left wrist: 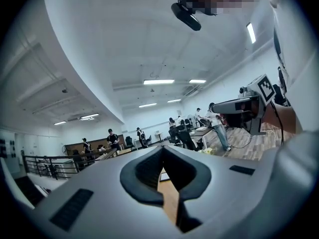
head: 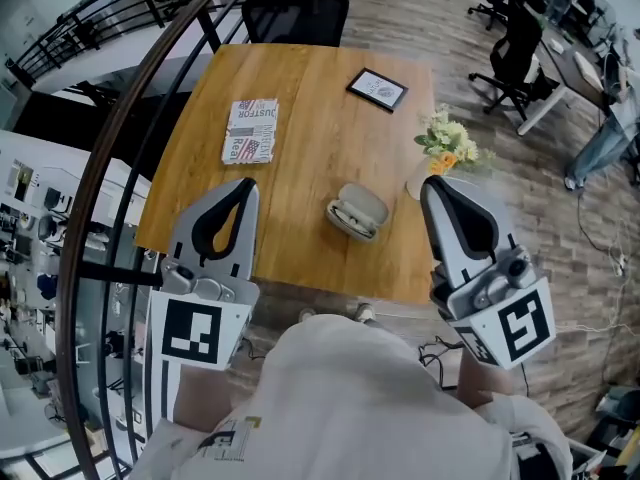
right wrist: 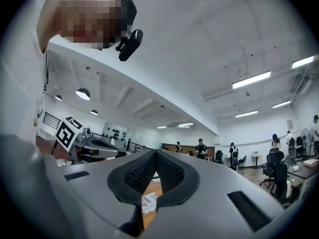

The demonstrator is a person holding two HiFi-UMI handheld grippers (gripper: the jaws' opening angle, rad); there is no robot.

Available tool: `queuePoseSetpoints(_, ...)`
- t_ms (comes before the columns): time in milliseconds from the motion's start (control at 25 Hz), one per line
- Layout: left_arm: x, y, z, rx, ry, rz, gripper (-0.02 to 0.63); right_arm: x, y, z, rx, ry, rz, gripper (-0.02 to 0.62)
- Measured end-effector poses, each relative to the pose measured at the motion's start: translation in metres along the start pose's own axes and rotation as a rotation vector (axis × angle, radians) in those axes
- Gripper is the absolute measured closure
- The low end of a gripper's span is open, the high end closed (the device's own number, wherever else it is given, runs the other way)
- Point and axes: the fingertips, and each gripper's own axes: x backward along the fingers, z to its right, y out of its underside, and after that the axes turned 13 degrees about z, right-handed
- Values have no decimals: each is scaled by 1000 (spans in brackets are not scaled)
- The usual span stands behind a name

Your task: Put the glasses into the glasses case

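A grey glasses case (head: pixel 357 211) lies open on the wooden table (head: pixel 300 98), near its front edge, with something pale inside that I cannot make out clearly. My left gripper (head: pixel 243 184) is held up in front of me at the left, shut and empty, well short of the case. My right gripper (head: pixel 432 184) is raised at the right, also shut with nothing in it. In the left gripper view the jaws (left wrist: pixel 162 149) meet over a sliver of table. In the right gripper view the jaws (right wrist: pixel 156 153) meet the same way.
A printed booklet (head: pixel 250 130) lies at the table's left, a black framed tablet (head: pixel 377 89) at the far right, and a vase of flowers (head: pixel 447 146) at the right edge. A black chair (head: pixel 295 13) stands at the far end. A curved railing (head: pixel 95 228) runs along the left.
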Motion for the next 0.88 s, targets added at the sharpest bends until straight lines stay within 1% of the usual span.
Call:
queuePoseSetpoints(160,7,8,6,17,7,-16,589,9,14,-7,0,-1,-34,568)
queuePoseSetpoints(440,9,29,18,37,28,-71,589,16,46,-12,-28,8,-102,568)
queuePoseSetpoints(560,8,29,20,38,33,-73,589,16,49,-13,-38,0,-108,569)
queuePoseSetpoints(720,10,35,23,29,35,-87,589,17,47,-9,-85,10,-92,568)
queuePoseSetpoints(880,11,40,20,39,27,-91,589,16,49,-2,-62,26,-99,568)
